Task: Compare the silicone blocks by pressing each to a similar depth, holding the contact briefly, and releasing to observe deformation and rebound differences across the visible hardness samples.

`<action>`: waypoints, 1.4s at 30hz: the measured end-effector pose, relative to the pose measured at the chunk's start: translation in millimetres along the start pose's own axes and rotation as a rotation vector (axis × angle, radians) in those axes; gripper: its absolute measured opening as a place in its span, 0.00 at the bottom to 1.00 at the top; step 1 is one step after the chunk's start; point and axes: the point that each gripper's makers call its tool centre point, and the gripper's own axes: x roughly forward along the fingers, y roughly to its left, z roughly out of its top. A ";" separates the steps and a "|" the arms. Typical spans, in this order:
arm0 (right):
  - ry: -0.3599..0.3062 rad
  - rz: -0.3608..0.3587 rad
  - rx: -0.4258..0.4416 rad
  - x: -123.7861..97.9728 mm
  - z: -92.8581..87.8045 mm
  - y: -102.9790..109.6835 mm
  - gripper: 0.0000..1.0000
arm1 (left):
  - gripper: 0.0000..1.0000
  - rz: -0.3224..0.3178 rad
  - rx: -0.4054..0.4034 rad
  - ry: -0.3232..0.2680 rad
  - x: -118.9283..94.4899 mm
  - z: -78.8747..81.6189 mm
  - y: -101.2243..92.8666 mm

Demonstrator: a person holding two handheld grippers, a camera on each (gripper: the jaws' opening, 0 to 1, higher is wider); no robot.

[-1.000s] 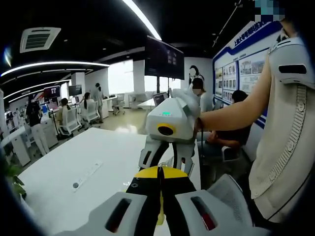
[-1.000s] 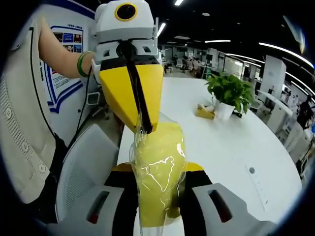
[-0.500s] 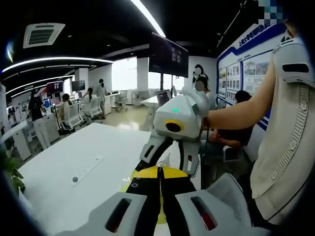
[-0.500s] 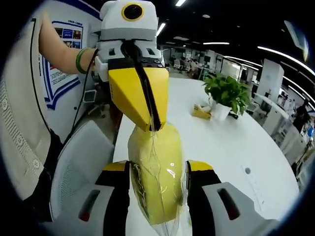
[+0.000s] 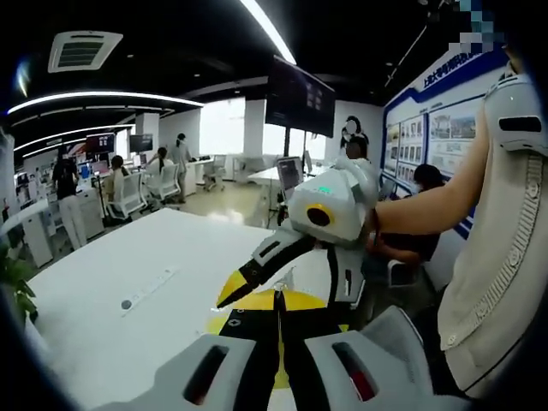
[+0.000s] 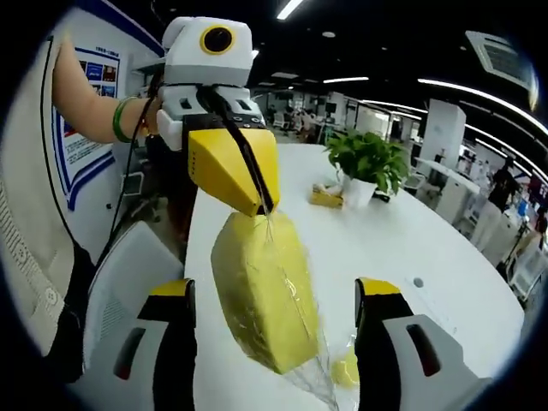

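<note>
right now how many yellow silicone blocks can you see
2. A large wrapped yellow silicone block hangs from the left tongs, shut on its plastic wrap. A small yellow piece lies on the white table. Others may be hidden.

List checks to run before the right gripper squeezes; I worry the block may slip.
1. Right gripper jaws open wide: ok.
2. Yellow block between those jaws, touching neither: ok.
3. Left gripper jaws shut on the block's plastic wrap: ok.
4. Block square to the right jaws: not ok, it hangs tilted.
5. Grip firm enough on thin wrap: cannot tell.
6. Small yellow piece below is another sample: cannot tell.
</note>
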 end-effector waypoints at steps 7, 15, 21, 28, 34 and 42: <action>-0.079 -0.117 0.134 -15.9 -5.6 -7.9 0.78 | 0.00 0.015 -0.032 -0.010 -1.9 -2.9 1.2; -0.186 -0.227 0.275 -41.6 -9.8 -11.1 0.83 | 0.00 0.051 -0.071 -0.024 -4.1 -6.6 5.4; -0.181 -0.333 0.330 -58.1 -41.6 -10.1 0.84 | 0.00 0.074 -0.093 -0.013 -5.5 -15.4 9.1; -0.277 -0.402 0.463 -81.9 -68.6 4.2 0.87 | 0.00 0.106 -0.142 -0.023 -9.6 -25.6 18.6; -0.359 -0.471 0.556 -104.0 -80.3 13.5 0.85 | 0.00 0.132 -0.168 -0.038 -11.5 -27.9 29.6; -0.424 -0.572 0.658 -132.5 -90.8 28.8 0.86 | 0.00 0.177 -0.223 -0.039 -12.5 -45.7 55.4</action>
